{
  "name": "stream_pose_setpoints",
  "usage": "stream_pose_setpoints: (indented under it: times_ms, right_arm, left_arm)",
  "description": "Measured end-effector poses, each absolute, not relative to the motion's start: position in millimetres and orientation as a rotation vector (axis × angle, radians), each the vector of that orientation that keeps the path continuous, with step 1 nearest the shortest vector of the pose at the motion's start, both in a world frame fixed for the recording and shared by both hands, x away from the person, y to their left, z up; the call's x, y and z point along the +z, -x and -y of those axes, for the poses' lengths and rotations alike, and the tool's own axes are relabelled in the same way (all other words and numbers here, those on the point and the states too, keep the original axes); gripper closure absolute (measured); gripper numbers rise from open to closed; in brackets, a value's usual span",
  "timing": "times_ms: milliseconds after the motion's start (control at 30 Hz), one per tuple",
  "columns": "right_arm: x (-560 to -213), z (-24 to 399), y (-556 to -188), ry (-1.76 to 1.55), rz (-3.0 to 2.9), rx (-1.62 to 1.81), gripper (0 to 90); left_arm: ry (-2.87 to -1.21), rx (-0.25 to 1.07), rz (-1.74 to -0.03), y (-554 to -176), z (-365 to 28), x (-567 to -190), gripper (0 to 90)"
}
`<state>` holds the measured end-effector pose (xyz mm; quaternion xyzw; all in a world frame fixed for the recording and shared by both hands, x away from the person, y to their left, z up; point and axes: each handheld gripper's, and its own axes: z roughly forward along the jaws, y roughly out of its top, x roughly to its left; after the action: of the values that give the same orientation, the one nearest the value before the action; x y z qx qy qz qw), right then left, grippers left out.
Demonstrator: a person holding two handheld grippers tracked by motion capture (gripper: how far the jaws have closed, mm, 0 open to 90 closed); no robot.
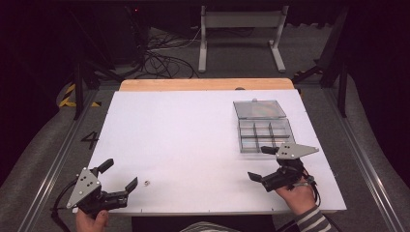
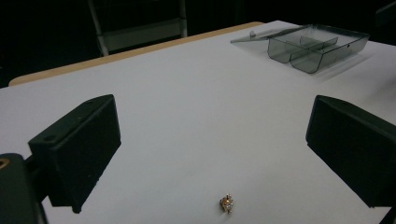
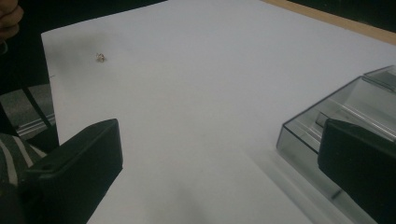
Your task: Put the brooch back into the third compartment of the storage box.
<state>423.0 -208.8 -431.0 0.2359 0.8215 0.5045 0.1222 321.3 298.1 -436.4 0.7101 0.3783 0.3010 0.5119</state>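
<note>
Brass-coloured and tiny, lay on the white table [image 1: 193, 135] just ahead of the left gripper [image 1: 118, 176]: a small metal piece [image 1: 146, 182], seen in the left gripper view [image 2: 226, 204] low in the gap between the two black jaws, a little nearer the right-hand jaw's side than the left. Stood too small to show any long axis; looked roughly as wide as tall, so no favoured closing direction could be read. Left jaws spread wide, held nothing, hovered above the sheet with the piece apart from both pads.

Right gripper [image 1: 263, 162] likewise gaped fully, gripped nothing, and sat beside the near end of the clear compartment box [image 1: 263, 133], one jaw overlapping the box's corner in the right gripper view [image 3: 327, 121]; touching or merely in front, could not be told. From those jaws the piece [image 3: 100, 57] lay well apart, far ahead and to the left.

Judged therefore a job for the left hand [image 1: 92, 220], much the nearer: a short advance and dip to bring the piece midway between the pads before closing. Box, lid open behind it, lay far ahead and right of the left jaws [image 2: 313, 46], the likely destination.
</note>
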Motion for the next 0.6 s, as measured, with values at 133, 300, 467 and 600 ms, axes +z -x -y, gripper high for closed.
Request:
stream_pose_setpoints:
  times_ms: [133, 300, 467, 600]
  right_arm:
    - [-428.4, 193.0, -425.2, -0.646, -2.426, 1.48, 0.9]
    - [-426.7, 173.5, -427.3, -0.59, -2.455, 1.496, 0.8]
    - [-426.3, 155.9, -428.5, -0.553, -2.473, 1.521, 0.8]
    - [-425.7, 139.5, -429.4, -0.52, -2.495, 1.524, 0.8]
  left_arm:
    - [-1.711, 0.721, -0.908, -321.6, -298.9, -436.1, 3.8]
    - [-1.709, 0.719, -0.906, -321.4, -298.8, -436.1, 3.8]
    - [-1.71, 0.718, -0.905, -321.3, -298.6, -435.9, 3.9]
    - [-1.71, 0.718, -0.902, -321.0, -298.7, -435.6, 3.9]
